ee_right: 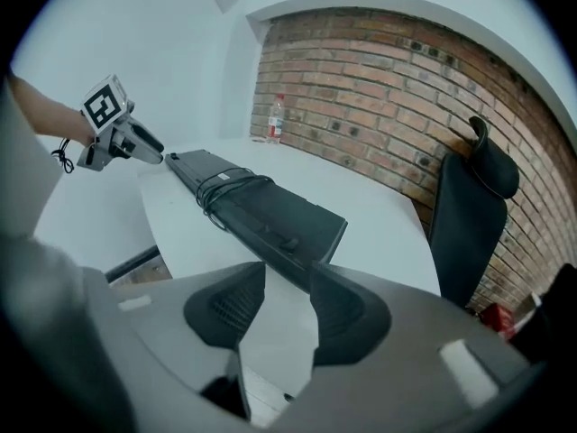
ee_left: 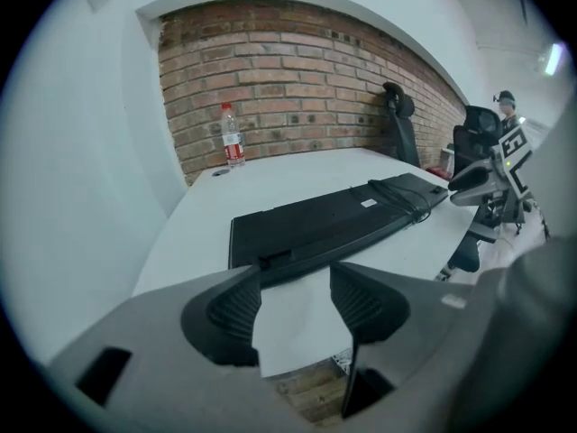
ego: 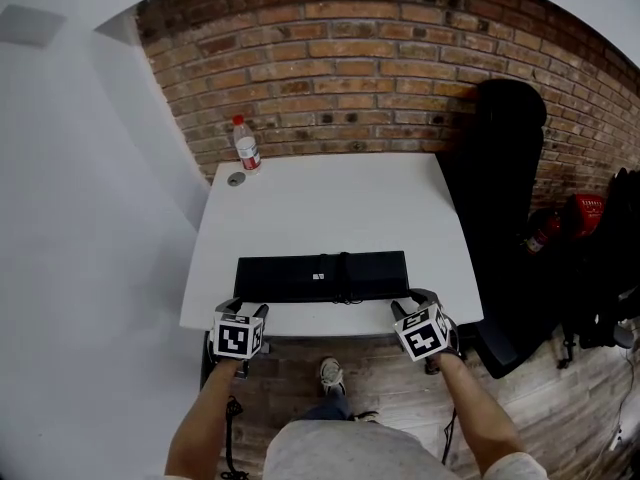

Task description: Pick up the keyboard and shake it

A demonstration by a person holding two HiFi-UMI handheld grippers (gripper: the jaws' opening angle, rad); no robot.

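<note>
A black keyboard (ego: pixel 320 276) lies on the white table (ego: pixel 330 198) near its front edge, underside up, with its cable (ego: pixel 343 278) bundled on top. My left gripper (ego: pixel 243 309) hovers at the keyboard's left end and my right gripper (ego: pixel 415 304) at its right end, both over the table's front edge. In the left gripper view the jaws (ee_left: pixel 296 278) stand apart, with only white table in the gap and the keyboard (ee_left: pixel 334 219) just past the tips. The right gripper view shows the same: the right gripper (ee_right: pixel 287 282) is open, and the keyboard's corner (ee_right: pixel 320 233) lies just beyond the pads.
A plastic water bottle (ego: pixel 246 144) and a small round cap (ego: pixel 236 179) stand at the table's far left corner by the brick wall. A black office chair (ego: pixel 500 168) stands right of the table, with bags on the wooden floor beyond it.
</note>
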